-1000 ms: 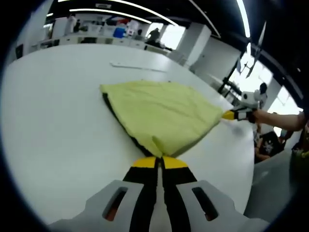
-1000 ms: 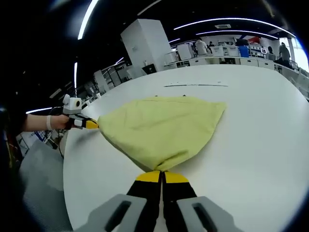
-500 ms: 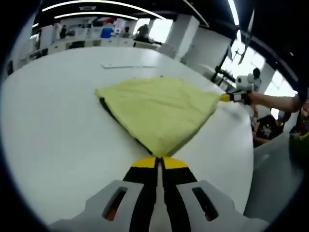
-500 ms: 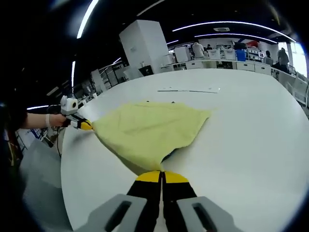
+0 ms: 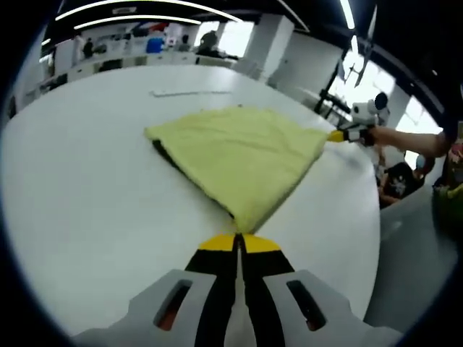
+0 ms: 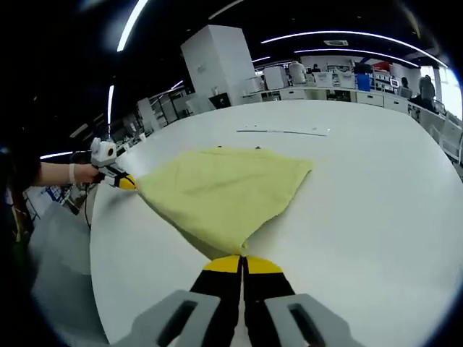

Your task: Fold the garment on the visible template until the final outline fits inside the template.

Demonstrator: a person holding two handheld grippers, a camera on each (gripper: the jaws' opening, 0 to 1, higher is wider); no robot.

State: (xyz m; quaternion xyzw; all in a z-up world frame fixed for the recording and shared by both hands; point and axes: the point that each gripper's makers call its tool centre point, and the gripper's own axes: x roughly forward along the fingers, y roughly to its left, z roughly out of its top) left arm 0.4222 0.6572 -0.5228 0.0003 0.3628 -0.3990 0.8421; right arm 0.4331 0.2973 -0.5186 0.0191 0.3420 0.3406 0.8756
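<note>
No legible text anywhere.

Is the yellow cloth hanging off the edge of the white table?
No, the yellow cloth lies wholly on the white table, with bare tabletop showing past its edges.

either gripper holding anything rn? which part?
Both. The left gripper and the right gripper are each shut on a corner of the yellow garment, stretched between them over the white table.

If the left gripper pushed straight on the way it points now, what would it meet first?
The left gripper is already shut on a corner of the yellow garment, so it would run straight into that cloth, bunching it across the white table. Beyond the garment the table looks bare, though depth is hard to judge.
</note>
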